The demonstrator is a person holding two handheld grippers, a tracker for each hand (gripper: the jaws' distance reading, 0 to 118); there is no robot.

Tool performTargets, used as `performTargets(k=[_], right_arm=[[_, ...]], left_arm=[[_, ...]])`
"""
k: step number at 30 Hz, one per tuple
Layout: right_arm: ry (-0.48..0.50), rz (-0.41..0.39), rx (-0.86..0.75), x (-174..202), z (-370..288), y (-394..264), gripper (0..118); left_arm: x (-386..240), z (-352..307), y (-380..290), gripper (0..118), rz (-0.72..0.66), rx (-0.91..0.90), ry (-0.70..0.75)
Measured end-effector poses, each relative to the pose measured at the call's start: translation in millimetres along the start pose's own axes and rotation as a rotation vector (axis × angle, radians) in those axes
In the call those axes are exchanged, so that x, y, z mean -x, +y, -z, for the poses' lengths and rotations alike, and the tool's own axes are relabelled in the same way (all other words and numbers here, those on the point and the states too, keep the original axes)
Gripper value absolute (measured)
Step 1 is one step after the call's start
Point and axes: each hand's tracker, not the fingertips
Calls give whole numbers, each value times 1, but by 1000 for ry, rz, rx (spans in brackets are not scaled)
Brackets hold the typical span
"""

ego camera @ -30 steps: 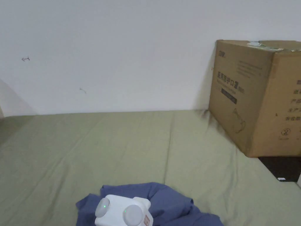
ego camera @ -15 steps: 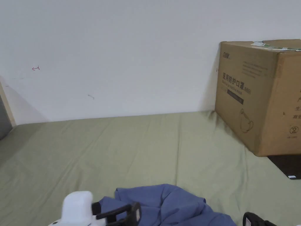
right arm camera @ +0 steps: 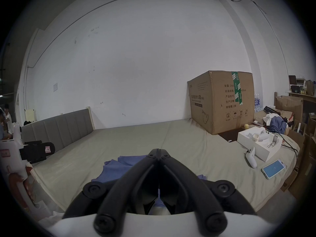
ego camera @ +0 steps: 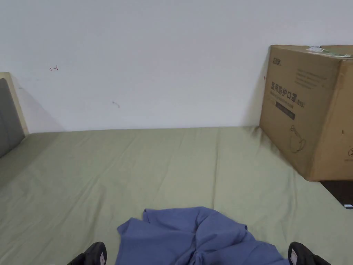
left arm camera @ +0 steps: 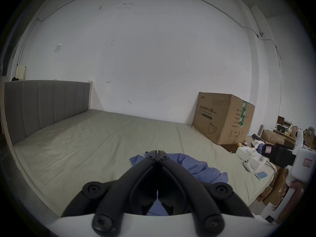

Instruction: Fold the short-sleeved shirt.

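Observation:
A blue short-sleeved shirt (ego camera: 193, 236) lies crumpled on the green bed sheet (ego camera: 138, 165), near the front edge. My left gripper (ego camera: 93, 255) pokes in at the bottom left, just left of the shirt. My right gripper (ego camera: 300, 256) sits at the bottom right, beside the shirt's right side. In the left gripper view the black jaws (left arm camera: 157, 152) meet tip to tip above the shirt (left arm camera: 196, 168), holding nothing. In the right gripper view the jaws (right arm camera: 158, 151) are likewise shut and empty over the shirt (right arm camera: 119, 165).
A large cardboard box (ego camera: 310, 110) stands on the bed at the back right, against the wall. A white tray (right arm camera: 259, 142), a white controller (right arm camera: 251, 157) and a phone (right arm camera: 273, 169) lie on the bed's right side. A grey headboard (left arm camera: 46, 107) borders the left.
My left gripper has drawn back off the middle of the shirt to the bottom left. The right gripper's tip has come into view at the bottom right. The camera shifted slightly.

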Motion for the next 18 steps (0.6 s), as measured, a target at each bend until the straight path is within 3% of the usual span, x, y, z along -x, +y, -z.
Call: performTargets(k=[5, 7, 11, 15, 16, 17, 18], right_arm=[[8, 19, 22, -4, 5, 3, 0], [14, 12, 34, -6, 9, 5, 0], [38, 6, 84, -9, 22, 1, 0], [46, 8, 142, -10, 44, -9, 0], [46, 6, 158, -11, 51, -12, 0], [44, 3, 173, -11, 57, -15, 0], [44, -1, 186, -12, 63, -17, 0]], left_arm=[[15, 45, 43, 0, -54, 56, -65], [33, 99, 67, 0, -67, 234, -100], [68, 232, 73, 0, -85, 777, -29], [78, 305, 31, 4, 1, 946, -18], [80, 318, 20, 24, 7, 941, 7], [83, 329, 11, 72, -9, 923, 2], [86, 339, 2, 107, -30, 926, -6]])
